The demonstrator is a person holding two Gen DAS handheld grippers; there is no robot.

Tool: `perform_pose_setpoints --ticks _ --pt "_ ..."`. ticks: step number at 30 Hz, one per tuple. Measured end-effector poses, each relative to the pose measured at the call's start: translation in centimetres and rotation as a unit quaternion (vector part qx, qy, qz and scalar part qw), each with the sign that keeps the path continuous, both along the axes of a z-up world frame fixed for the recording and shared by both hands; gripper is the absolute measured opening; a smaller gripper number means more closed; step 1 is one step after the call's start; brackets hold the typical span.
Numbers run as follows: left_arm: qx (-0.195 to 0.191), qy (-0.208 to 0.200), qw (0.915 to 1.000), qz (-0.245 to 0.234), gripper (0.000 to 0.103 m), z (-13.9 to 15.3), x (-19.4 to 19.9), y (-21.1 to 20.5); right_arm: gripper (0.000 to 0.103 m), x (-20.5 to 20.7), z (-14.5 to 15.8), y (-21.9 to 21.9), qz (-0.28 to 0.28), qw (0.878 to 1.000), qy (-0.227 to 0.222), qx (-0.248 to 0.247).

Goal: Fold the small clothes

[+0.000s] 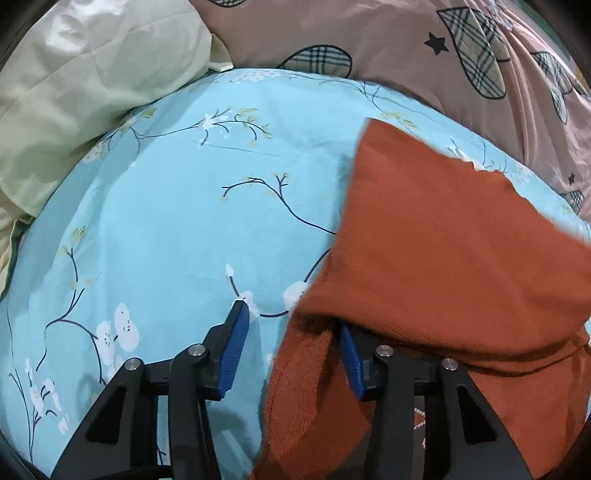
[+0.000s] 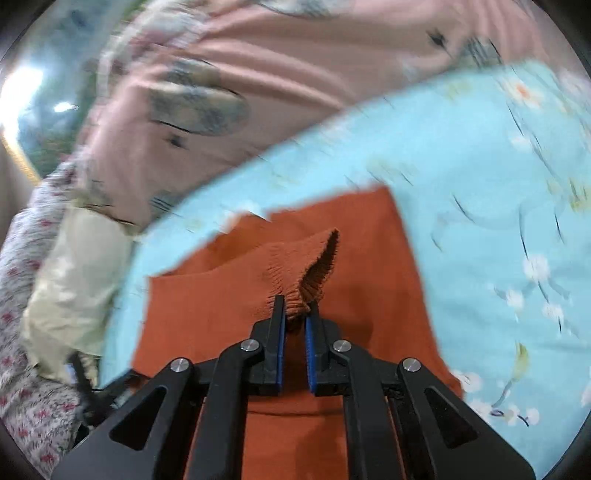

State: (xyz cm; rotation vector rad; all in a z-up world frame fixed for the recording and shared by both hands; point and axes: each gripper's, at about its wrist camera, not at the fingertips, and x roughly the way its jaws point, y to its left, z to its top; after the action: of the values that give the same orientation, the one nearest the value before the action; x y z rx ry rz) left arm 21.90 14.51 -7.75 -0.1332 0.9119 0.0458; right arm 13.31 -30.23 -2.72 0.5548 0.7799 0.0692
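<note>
Rust-orange knit garment [image 2: 332,258] on blue floral bedsheet [image 1: 166,221]; right gripper [image 2: 294,314] pinched shut on ribbed hem, left gripper [image 1: 291,325] part open astride another edge, not pressing; likely lopsided fold if lifted one-handed

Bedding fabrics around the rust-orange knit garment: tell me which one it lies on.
The light blue sheet with white blossoms and dark branches. The rust-orange knit garment lies on it; the pale green pillow and the pink plaid-leaf quilt lie beyond it.
</note>
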Motion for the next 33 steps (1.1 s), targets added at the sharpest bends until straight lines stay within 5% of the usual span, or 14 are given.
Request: perform_pose_setpoints --ticks 5,12,13,15,18,22,29,31,33 --pt "-0.042 -0.035 0.9979 0.034 0.046 1.0 -1.2 1.5 0.01 -0.2 -2.7 0.4 0.003 1.0 0.029 0.004" --pt "-0.038 -0.032 0.9983 0.031 0.046 0.4 -1.5 1.2 0.027 -0.6 -2.9 1.3 -0.046 0.99 0.083 -0.102" --pt "-0.039 -0.033 0.9982 0.032 0.047 0.2 -1.6 1.3 0.032 -0.7 -1.8 2.0 -0.043 0.992 0.063 -0.104" --pt "-0.049 -0.035 0.9976 0.034 0.048 -0.1 -1.5 1.7 0.07 -0.6 0.2 3.3 -0.011 0.997 0.021 -0.076" --pt "-0.065 -0.037 0.9966 0.035 0.048 -0.3 -1.4 2.1 0.078 2.8 2.1 7.8 0.09 0.995 -0.012 -0.027" --pt "-0.083 -0.042 0.9951 0.034 0.049 -0.5 -1.5 2.5 0.078 10.6 2.4 16.9 0.228 0.974 -0.002 0.017" --pt "-0.106 -0.052 0.9925 0.032 0.05 -0.8 -1.7 3.1 0.078 21.5 0.4 28.1 0.323 0.945 0.051 -0.009" --pt "-0.115 -0.056 0.9912 0.032 0.05 -0.9 -1.8 3.3 0.078 23.4 -1.5 30.0 0.354 0.93 0.101 -0.004" --pt "-0.128 -0.068 0.989 0.03 0.051 -1.0 -2.0 3.6 0.078 24.0 -3.0 31.9 0.408 0.902 0.139 0.022"
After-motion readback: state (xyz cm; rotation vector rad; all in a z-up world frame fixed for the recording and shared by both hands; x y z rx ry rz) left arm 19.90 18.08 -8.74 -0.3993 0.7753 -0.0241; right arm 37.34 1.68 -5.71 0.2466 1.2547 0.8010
